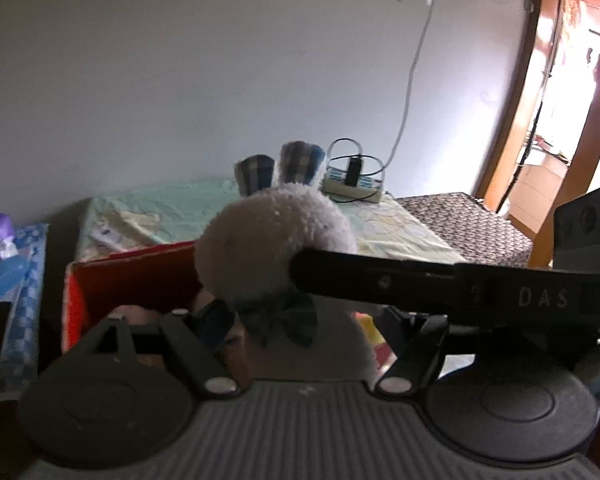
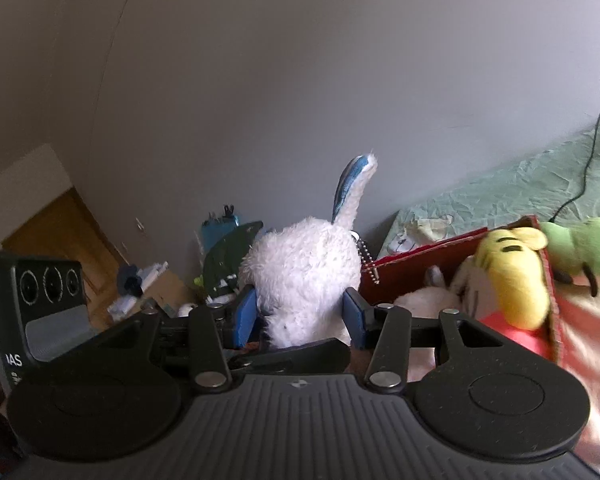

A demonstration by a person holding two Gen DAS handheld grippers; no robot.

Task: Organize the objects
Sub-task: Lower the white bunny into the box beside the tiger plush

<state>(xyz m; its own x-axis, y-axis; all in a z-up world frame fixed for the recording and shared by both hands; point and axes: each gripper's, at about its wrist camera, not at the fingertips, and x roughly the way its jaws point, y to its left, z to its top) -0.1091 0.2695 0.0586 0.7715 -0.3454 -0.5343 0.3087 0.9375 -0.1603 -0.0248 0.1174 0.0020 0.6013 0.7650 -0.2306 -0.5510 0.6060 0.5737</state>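
The white plush rabbit point(image 2: 304, 276) stood upright, its long axis vertical, its blue-lined ears point(image 1: 280, 164) pointing up. It hung over the near edge of the red box point(image 2: 420, 256) on the bed point(image 1: 148, 204). The right hand-held gripper point(image 2: 300, 316) clamped its body between blue pads point(image 2: 244, 316). The left hand-held gripper point(image 1: 260, 280) had the rabbit between its jaws too; whether they pressed it could not be told. A yellow plush point(image 2: 516, 276) lay in the box, a green one point(image 2: 584, 248) just beyond its wall.
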